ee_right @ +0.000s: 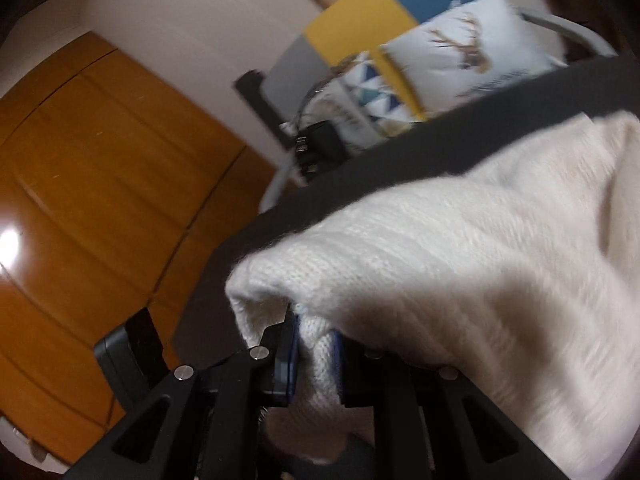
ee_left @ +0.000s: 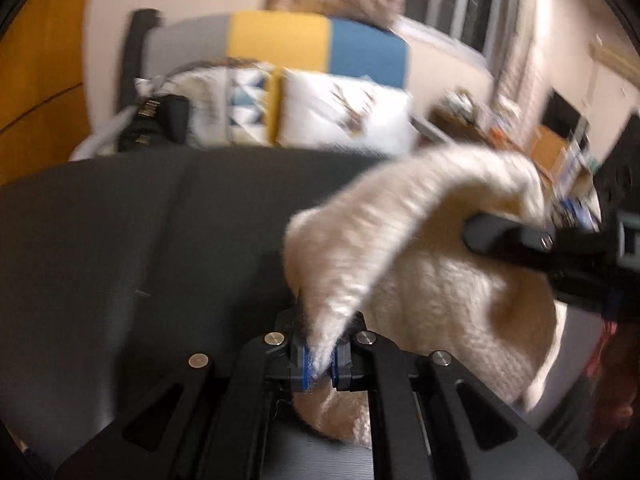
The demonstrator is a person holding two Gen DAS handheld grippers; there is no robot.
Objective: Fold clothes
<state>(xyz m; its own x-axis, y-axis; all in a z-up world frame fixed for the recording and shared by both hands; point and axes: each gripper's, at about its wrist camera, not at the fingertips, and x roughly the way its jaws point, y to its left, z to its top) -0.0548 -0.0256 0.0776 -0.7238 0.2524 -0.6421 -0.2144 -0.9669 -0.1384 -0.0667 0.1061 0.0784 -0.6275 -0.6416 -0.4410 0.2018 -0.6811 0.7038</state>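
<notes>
You've got the cream fuzzy knitted garment (ee_left: 420, 248) pinched at two points and hanging between the tools over the dark grey flat work surface (ee_left: 120, 240).

Left gripper (ee_left: 320, 360): clenched on a narrow edge of the knit, blue pads tight with the fabric between them. Right gripper (ee_right: 316, 360): clamped on a thicker bunch of the same knit; from the left wrist view its black finger sits against the far side of the fabric. No earlier picture, so nothing to say on jaw motion.

Progress, my read: early. Both grasps are made and most of the garment is off the surface, slack and bunched between your hands, lower end sagging near the surface. No crease, no flat layer, no stacked fold visible anywhere. Both frames are blurred, so I can't tell which part of the garment each tool has.

Left to do: spread it flat, make the folds, release.
</notes>
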